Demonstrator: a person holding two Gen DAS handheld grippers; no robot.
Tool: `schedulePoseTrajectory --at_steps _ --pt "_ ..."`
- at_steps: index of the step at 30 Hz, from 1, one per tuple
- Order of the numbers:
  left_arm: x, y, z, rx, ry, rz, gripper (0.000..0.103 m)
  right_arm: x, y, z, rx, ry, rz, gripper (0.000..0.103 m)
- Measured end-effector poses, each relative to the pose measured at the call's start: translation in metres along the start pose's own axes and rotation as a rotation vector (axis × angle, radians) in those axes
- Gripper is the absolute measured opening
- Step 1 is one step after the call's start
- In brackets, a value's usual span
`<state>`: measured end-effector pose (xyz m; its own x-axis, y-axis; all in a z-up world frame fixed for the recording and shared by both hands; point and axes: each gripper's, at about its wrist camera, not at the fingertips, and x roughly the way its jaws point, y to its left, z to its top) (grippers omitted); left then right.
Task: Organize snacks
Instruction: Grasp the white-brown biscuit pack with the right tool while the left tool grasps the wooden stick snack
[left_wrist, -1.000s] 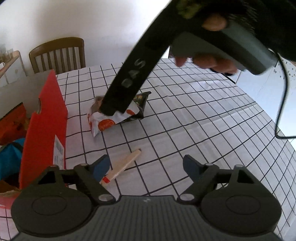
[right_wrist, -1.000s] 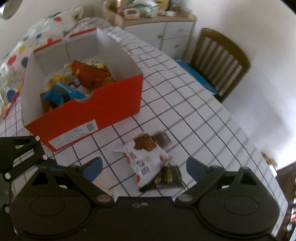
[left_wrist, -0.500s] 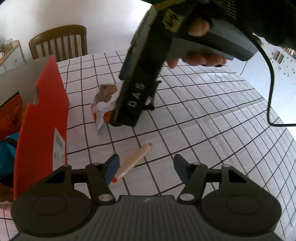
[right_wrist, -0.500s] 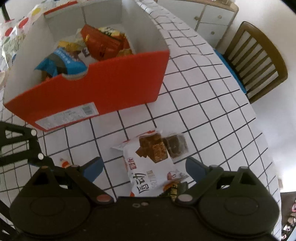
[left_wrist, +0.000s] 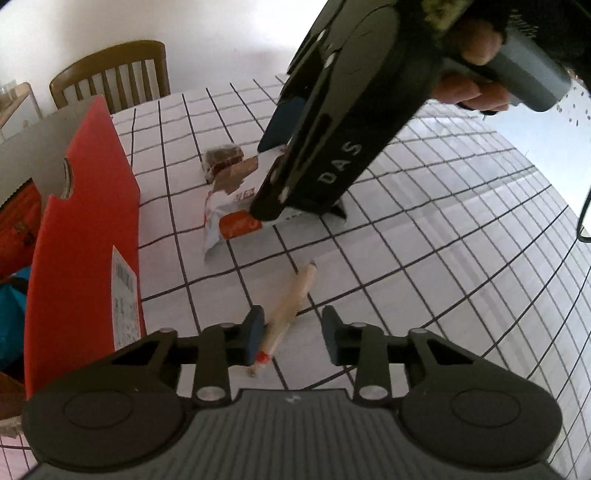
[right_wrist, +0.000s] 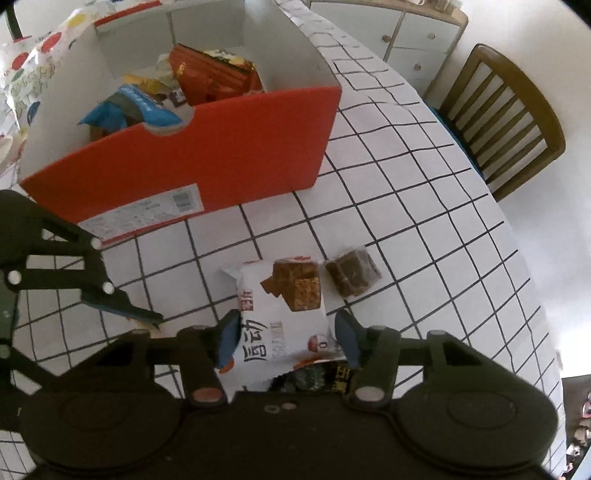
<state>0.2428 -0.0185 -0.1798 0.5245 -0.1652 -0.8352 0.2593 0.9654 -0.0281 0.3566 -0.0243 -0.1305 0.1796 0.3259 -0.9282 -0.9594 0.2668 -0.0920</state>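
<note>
On the bench (right_wrist: 424, 206), covered with a white cloth ruled in black squares, the left gripper (left_wrist: 291, 332) reaches down over a slim tan stick-shaped snack (left_wrist: 291, 302) with a red end that lies slantwise on the cloth. Its jaws are closing with the stick between them; the blue left pad (left_wrist: 255, 334) sits right against the stick's lower part, while the right pad stands clear of it, so the stick is not yet clamped. The right gripper (right_wrist: 286, 338) points steeply down at a white snack packet (right_wrist: 284, 328) printed with brown cubes and large dark characters. Its jaws are closing too, with the packet between them: both blue pads lie at the packet's two side edges, but whether they already press on it cannot be told. A dark packet (right_wrist: 317, 376) with yellow print peeks out under the white one, close to the gripper body. Just beside the white packet's far end lies a small clear-wrapped brown block (right_wrist: 351, 277), apart from both grippers. The red cardboard box (right_wrist: 207, 162) with white inner walls stands farther along the bench, near the packets, open on top and holding a blue bag (right_wrist: 136, 107), an orange-red bag (right_wrist: 210, 74) and other wrappers. A wooden chair (right_wrist: 506, 122) stands at the bench's far edge. In the left wrist view a person's hand (left_wrist: 476, 66) grasps the grey handle of the right gripper above the white packet.
</note>
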Motion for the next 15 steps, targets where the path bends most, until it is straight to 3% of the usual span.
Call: schedulePoseTrajectory --at_steps 5,9,15 --pt "0.001 -0.002 -0.003 0.015 0.008 0.002 0.013 -0.007 0.005 -0.007 0.031 -0.032 -0.020 0.047" --pt "0.000 0.000 -0.004 -0.018 0.004 0.003 0.011 -0.014 0.008 -0.013 0.056 -0.054 -0.052 0.047" --pt "-0.004 0.015 -0.002 -0.165 0.026 -0.031 0.010 -0.035 0.013 -0.026 0.143 -0.117 -0.118 0.046"
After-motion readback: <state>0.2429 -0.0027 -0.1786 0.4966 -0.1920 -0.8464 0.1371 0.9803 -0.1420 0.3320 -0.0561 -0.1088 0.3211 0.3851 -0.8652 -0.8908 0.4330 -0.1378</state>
